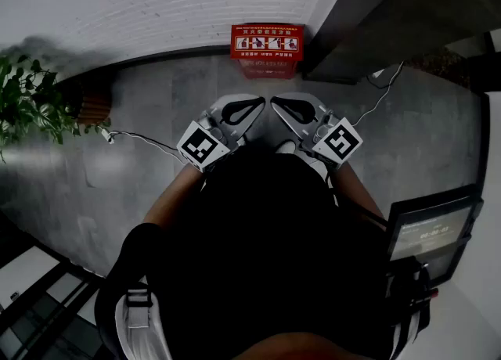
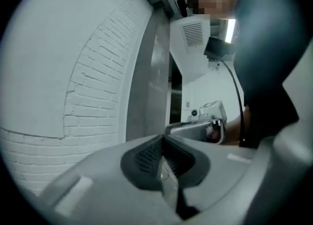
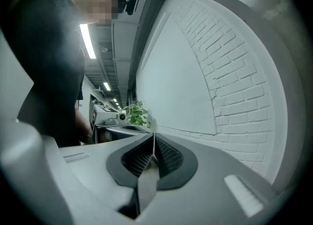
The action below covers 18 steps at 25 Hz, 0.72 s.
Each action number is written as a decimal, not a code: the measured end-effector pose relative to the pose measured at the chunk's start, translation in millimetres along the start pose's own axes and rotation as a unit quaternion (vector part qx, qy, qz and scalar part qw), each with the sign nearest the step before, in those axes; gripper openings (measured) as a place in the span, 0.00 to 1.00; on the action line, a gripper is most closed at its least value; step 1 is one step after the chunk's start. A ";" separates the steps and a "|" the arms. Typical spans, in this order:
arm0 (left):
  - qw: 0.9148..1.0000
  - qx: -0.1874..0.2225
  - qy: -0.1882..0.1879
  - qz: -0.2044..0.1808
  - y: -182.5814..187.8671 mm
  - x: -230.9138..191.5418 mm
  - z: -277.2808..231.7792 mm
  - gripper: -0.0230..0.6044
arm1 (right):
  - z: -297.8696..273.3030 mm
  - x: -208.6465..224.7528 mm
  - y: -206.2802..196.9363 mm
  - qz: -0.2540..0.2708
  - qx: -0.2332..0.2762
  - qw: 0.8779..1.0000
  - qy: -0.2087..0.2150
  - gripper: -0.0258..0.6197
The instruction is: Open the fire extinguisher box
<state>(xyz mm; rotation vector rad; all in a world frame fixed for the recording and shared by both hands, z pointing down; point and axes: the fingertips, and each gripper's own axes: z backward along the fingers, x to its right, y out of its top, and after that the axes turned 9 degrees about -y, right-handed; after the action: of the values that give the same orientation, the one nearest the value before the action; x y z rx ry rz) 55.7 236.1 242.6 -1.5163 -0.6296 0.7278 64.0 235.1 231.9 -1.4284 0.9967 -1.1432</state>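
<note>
A red fire extinguisher box (image 1: 267, 49) with white pictograms stands closed on the grey floor against the white brick wall, seen in the head view. My left gripper (image 1: 261, 103) and right gripper (image 1: 274, 103) are held close to my chest, tips nearly meeting, well short of the box. Both are shut with nothing between the pads. In the left gripper view, the left gripper (image 2: 163, 143) points sideways at the other tool (image 2: 205, 121). The right gripper (image 3: 153, 141) has its dark pads pressed together; the box does not show in either gripper view.
A potted plant (image 1: 27, 104) stands at the left by a wooden stand (image 1: 92, 104). A white cable (image 1: 145, 141) runs over the floor. A dark pillar (image 1: 368, 22) rises right of the box. A screen on a stand (image 1: 429, 233) is at my right.
</note>
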 end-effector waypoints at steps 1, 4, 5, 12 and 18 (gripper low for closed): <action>1.000 -0.006 0.000 0.007 -0.3 3.8 -3.2 0.04 | 3.7 0.8 -0.8 0.002 0.000 1.000 0.002 0.06; 1.000 -0.014 0.008 0.012 -1.2 10.0 -13.1 0.04 | 13.7 5.8 -3.0 0.004 0.001 1.000 0.008 0.06; 1.000 -0.015 0.012 0.011 -1.0 9.4 -17.5 0.04 | 16.7 9.7 -3.0 0.002 0.000 1.000 0.009 0.06; 0.999 -0.017 0.037 0.010 -4.8 14.0 -39.0 0.04 | 38.9 26.7 -11.9 -0.008 -0.008 1.000 0.022 0.06; 0.998 -0.025 0.055 0.028 -3.4 -21.6 -47.7 0.04 | 18.3 56.3 -12.6 -0.030 -0.019 0.999 0.034 0.06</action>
<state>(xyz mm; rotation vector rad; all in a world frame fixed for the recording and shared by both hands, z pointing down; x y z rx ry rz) 78.0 189.0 248.7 -1.6137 -0.5281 0.6707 93.9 186.3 251.7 -1.4666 1.0343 -1.2296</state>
